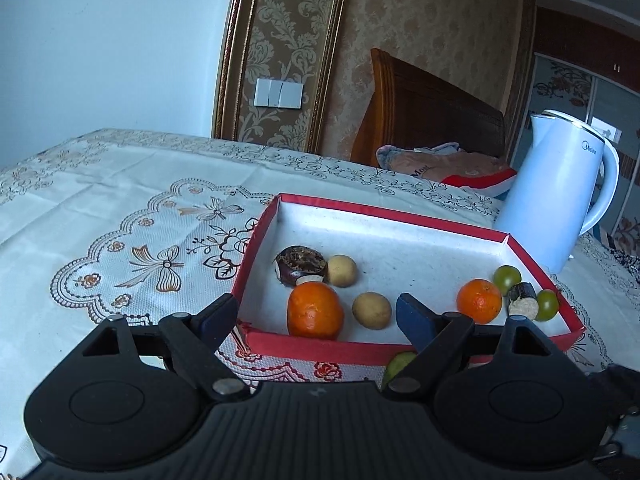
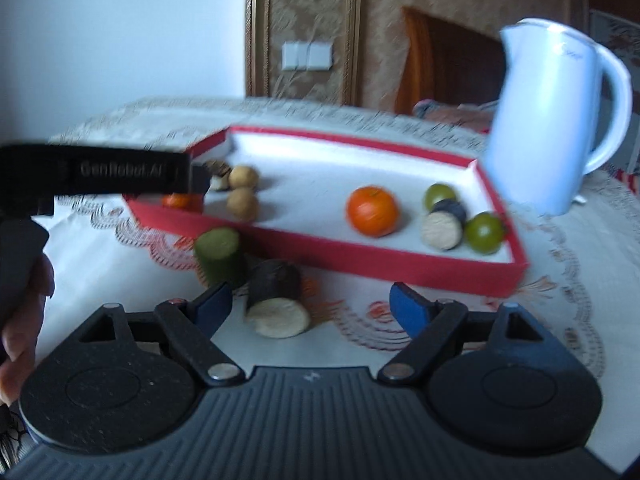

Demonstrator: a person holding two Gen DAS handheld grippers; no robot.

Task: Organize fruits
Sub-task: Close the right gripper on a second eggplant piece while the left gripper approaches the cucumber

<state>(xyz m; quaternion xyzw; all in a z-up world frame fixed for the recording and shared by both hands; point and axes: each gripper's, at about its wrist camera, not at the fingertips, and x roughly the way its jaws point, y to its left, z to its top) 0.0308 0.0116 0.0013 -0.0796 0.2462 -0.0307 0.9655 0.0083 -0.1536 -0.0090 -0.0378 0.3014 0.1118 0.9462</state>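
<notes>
Your left gripper (image 1: 316, 312) sits at lower centre of its view with its jaws apart and nothing clamped. The near orange (image 1: 315, 310) and a tan round fruit (image 1: 371, 310) lie in the gap, inside the red tray (image 1: 320, 350) — neither pad touches them. The tray's near wall runs just behind the blue fingertips (image 1: 414, 318). Farther back in the tray, at centre frame, note a dark cut piece (image 1: 299, 266) beside a second tan fruit (image 1: 341, 270). At the right end of the tray lie a second orange (image 1: 479, 301), two green fruits (image 1: 507, 277) and a dark cylinder with a pale cut face (image 1: 522, 300). A white kettle (image 1: 560, 192) stands on the patterned tablecloth (image 1: 120, 208) at upper right.

Your right gripper (image 2: 310, 306) also has its jaws apart and grips nothing. This view is blurred. A dark cylinder with a pale end (image 2: 276, 300) lies on the cloth between the fingers, outside the tray and nearer the left pad; whether that pad touches it cannot be told. A green cylinder (image 2: 220, 256) stands just behind it, against the tray's front wall (image 2: 360, 258). The left gripper's body (image 2: 96, 174) reaches in from the left edge, over the tray's left end, with a hand (image 2: 20, 320) at the lower left.
</notes>
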